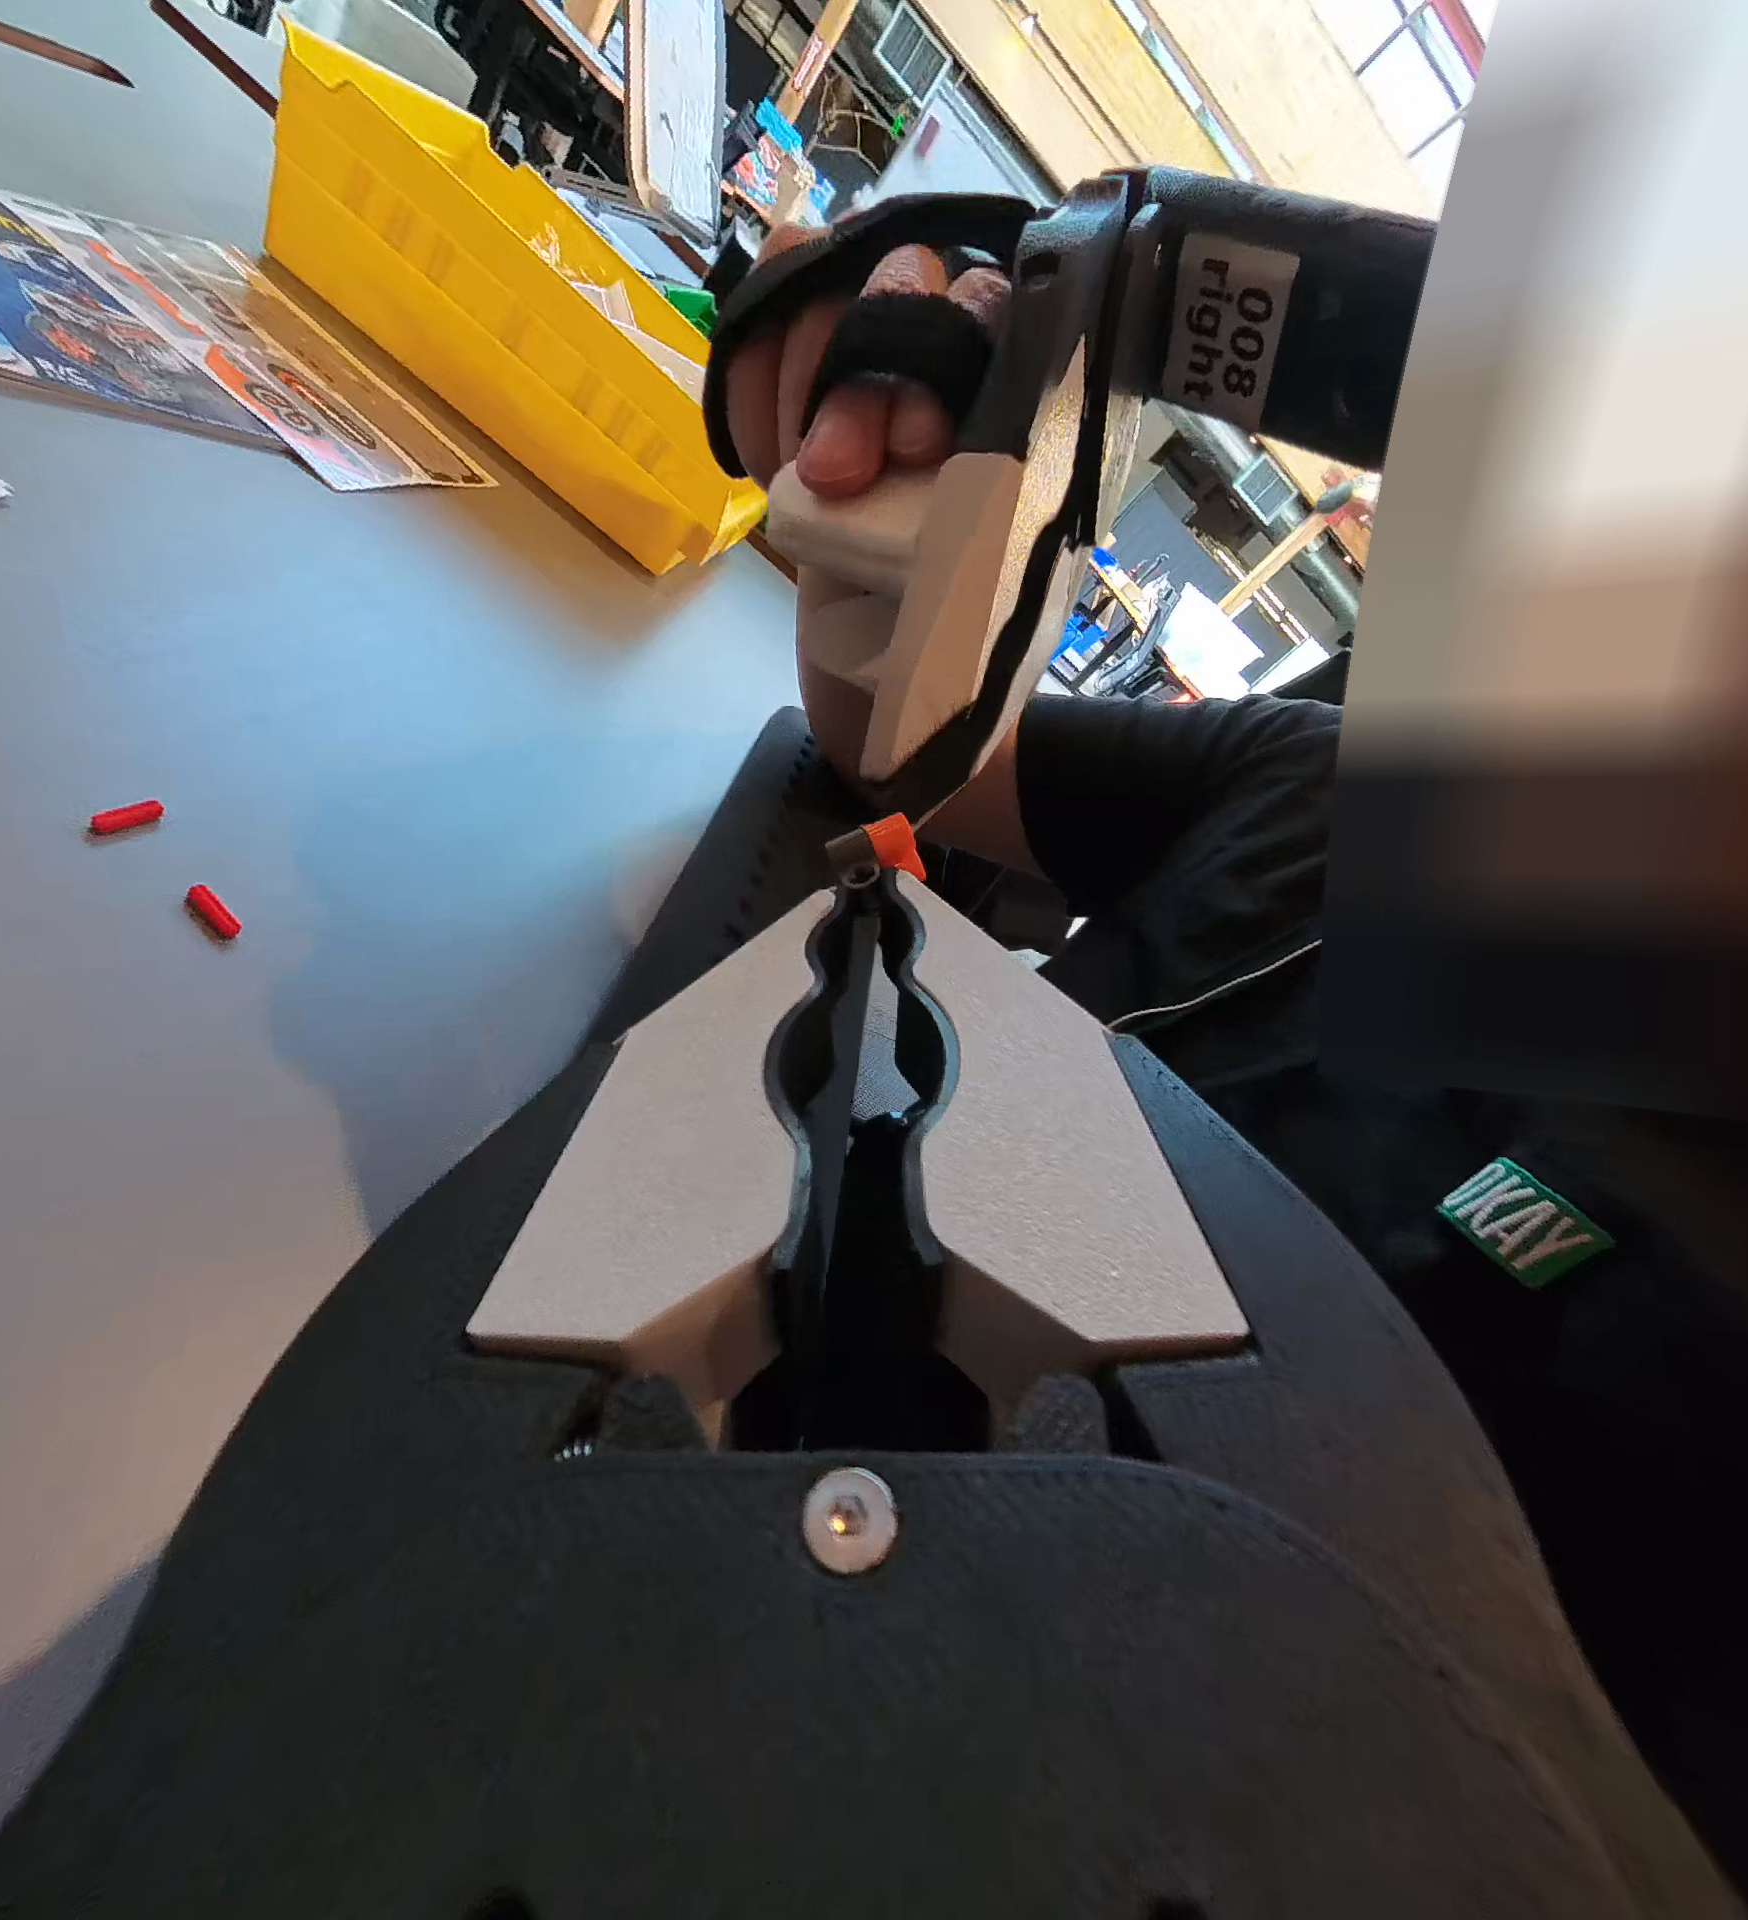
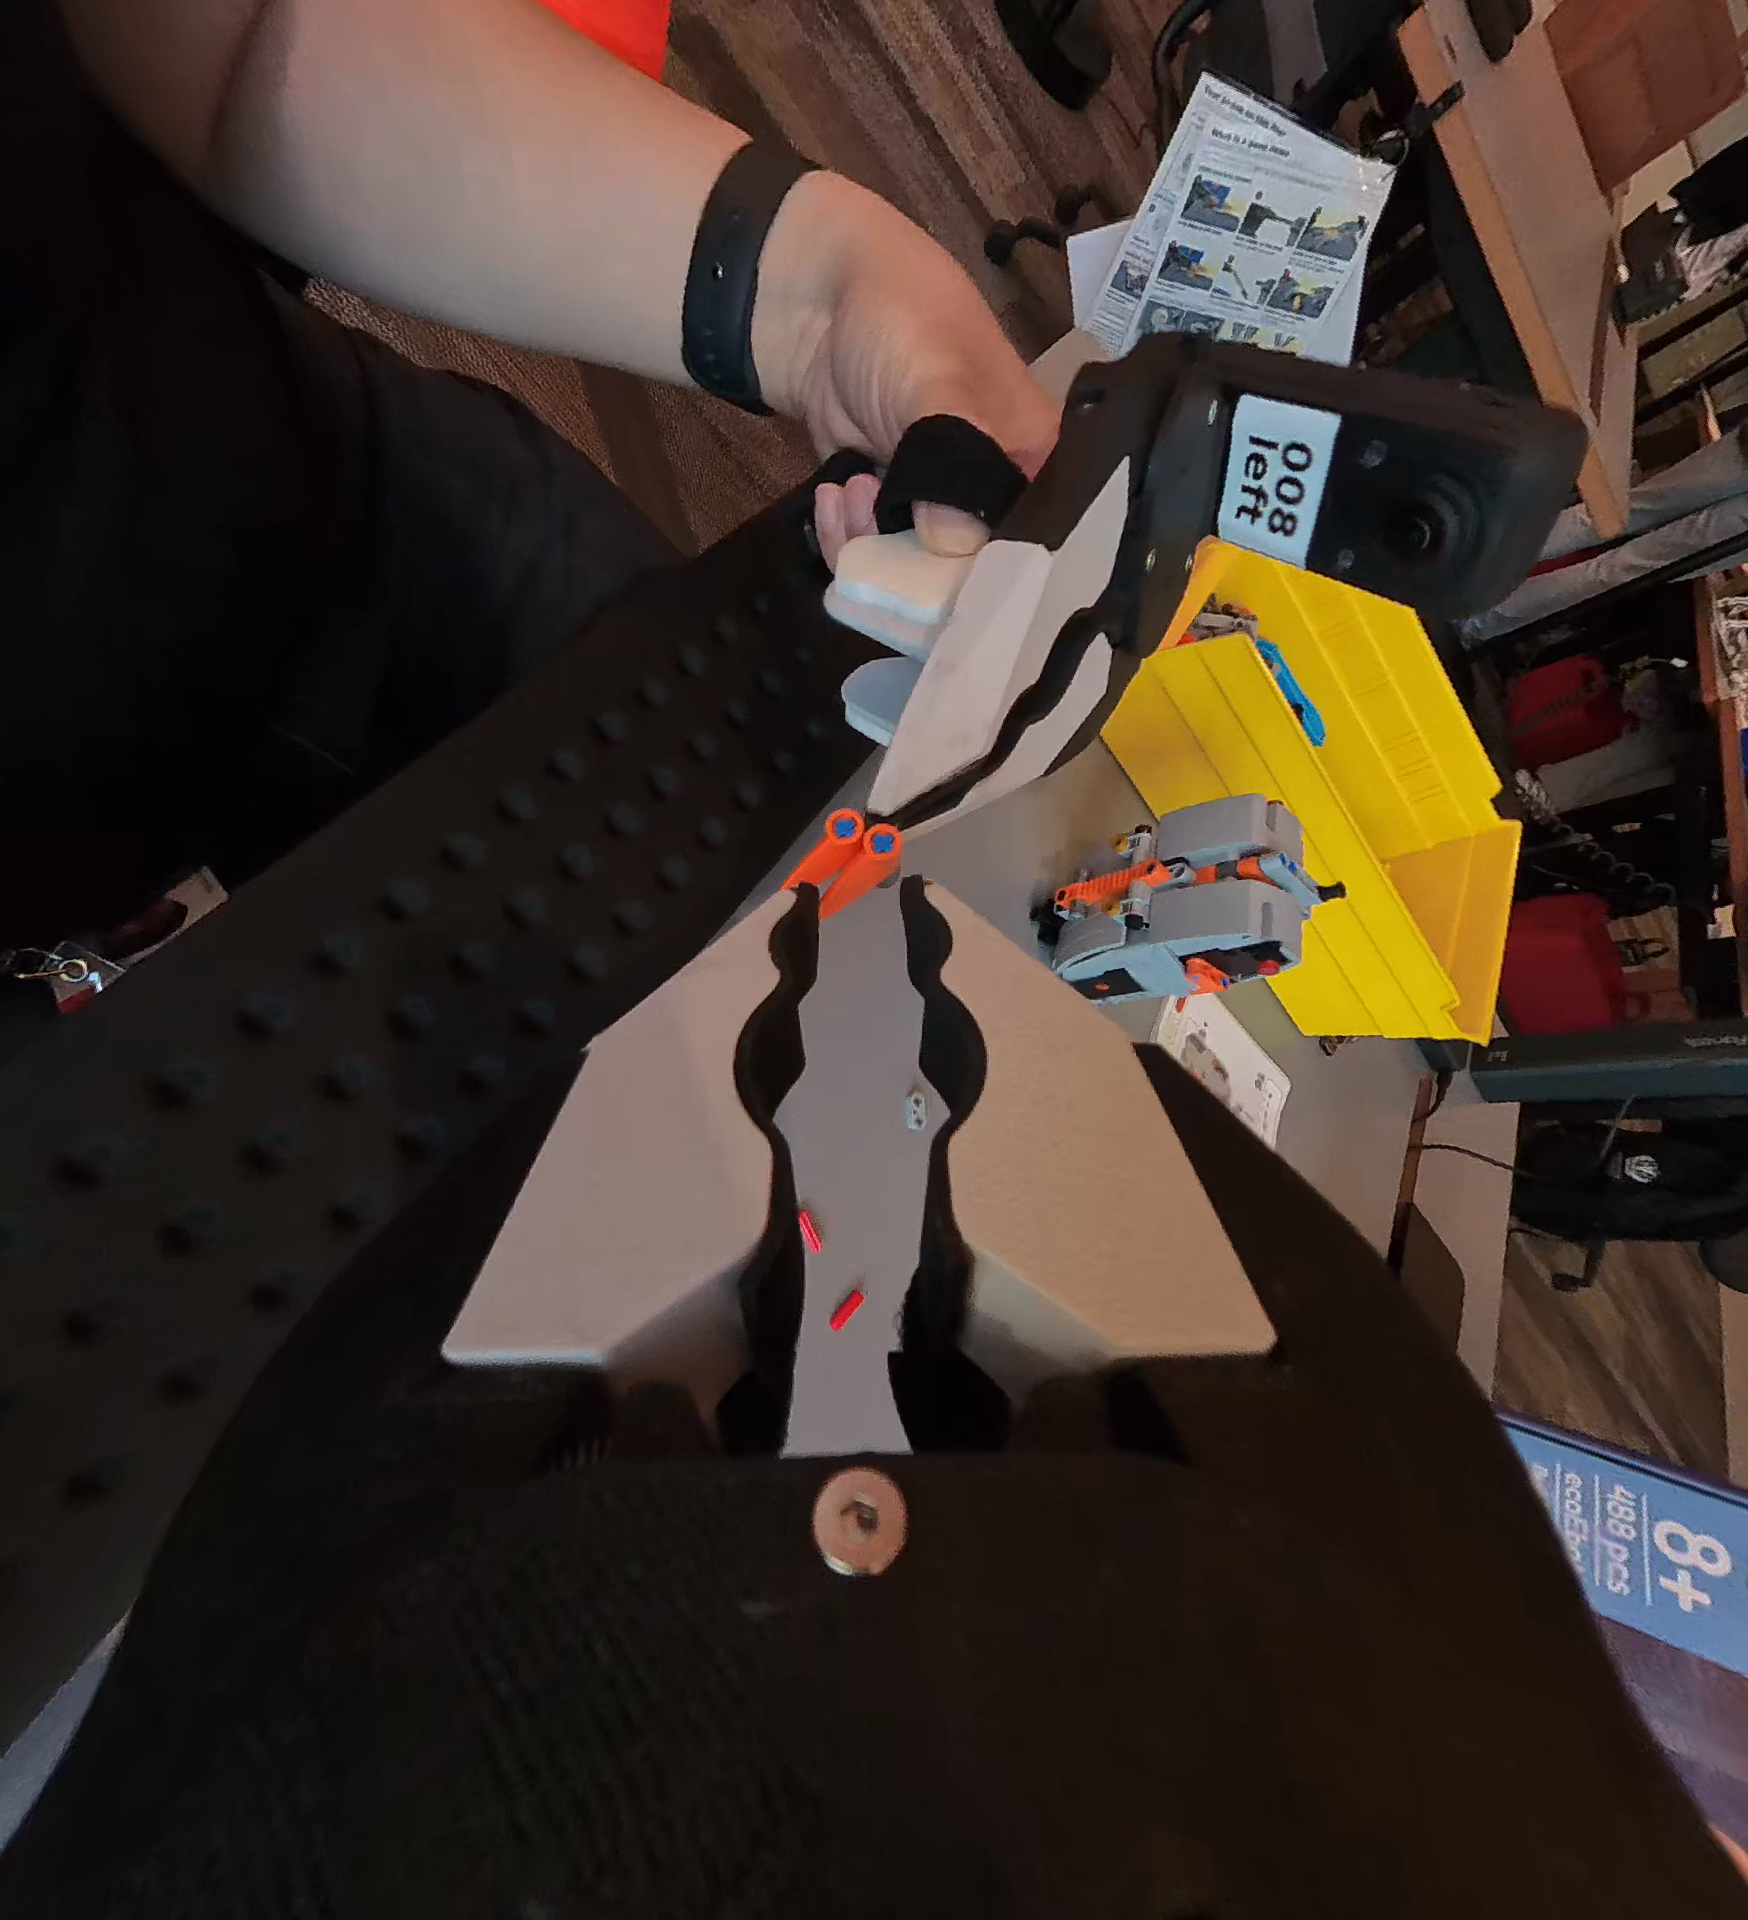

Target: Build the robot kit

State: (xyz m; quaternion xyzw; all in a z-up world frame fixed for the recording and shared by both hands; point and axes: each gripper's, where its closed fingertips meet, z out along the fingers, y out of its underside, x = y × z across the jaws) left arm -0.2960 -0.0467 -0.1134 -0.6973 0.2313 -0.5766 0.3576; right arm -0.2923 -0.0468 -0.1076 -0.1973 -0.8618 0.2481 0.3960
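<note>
My left gripper (image 1: 865, 883) is shut on a small orange toy-brick piece (image 1: 894, 844) with a grey pin, pinched at the very tips and held above the grey table (image 1: 330, 675). In the right wrist view the piece (image 2: 854, 857) shows as two orange beams with blue pins, under the left gripper's tips (image 2: 880, 816). My right gripper (image 2: 857, 899) has its jaws apart, and its left fingertip (image 2: 803, 914) touches the orange piece. It comes down from above in the left wrist view (image 1: 885, 795). A hand grips each handle.
Two red pins (image 1: 127, 817) (image 1: 213, 911) and a small grey piece (image 2: 918, 1109) lie on the table. A yellow bin (image 2: 1369, 748) and a grey and orange brick model (image 2: 1182, 904) stand behind. A black studded panel (image 2: 382, 987) runs alongside. A booklet (image 1: 122, 312) and a blue box (image 2: 1680, 1579) lie near. My left and right fingertips are right by each other.
</note>
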